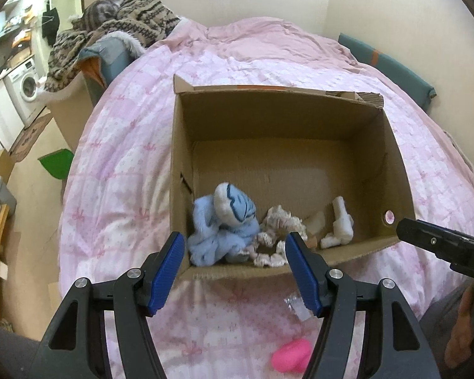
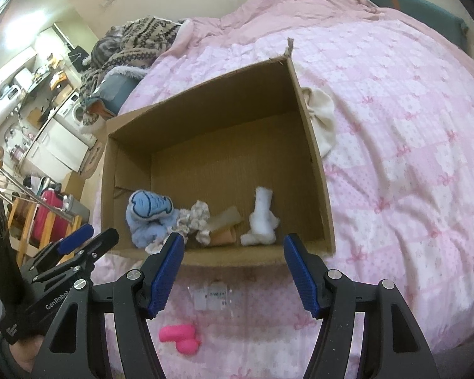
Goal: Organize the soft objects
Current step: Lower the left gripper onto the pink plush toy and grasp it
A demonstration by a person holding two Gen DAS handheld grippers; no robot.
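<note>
An open cardboard box (image 1: 395, 158) (image 2: 312, 145) stands on the pink bed. Along its near wall lie a light blue plush (image 1: 221, 230) (image 2: 148, 214), a cream ruffled scrunchie (image 1: 278, 233) (image 2: 196, 218), a tan piece (image 2: 224, 224) and a white soft toy (image 1: 339, 224) (image 2: 260, 221). A pink soft object (image 1: 290, 355) (image 2: 180, 338) lies on the quilt in front of the box. My left gripper (image 1: 235, 271) is open and empty, just before the box's near edge. My right gripper (image 2: 233, 268) is open and empty, likewise in front of the box, above the pink object.
A cream cloth (image 2: 324, 117) lies on the quilt against the box's right outer wall. A clear plastic wrapper (image 2: 213, 297) lies in front of the box. A patterned blanket pile (image 1: 117, 28) sits at the bed's far left. A washing machine (image 1: 25, 85) and floor are left.
</note>
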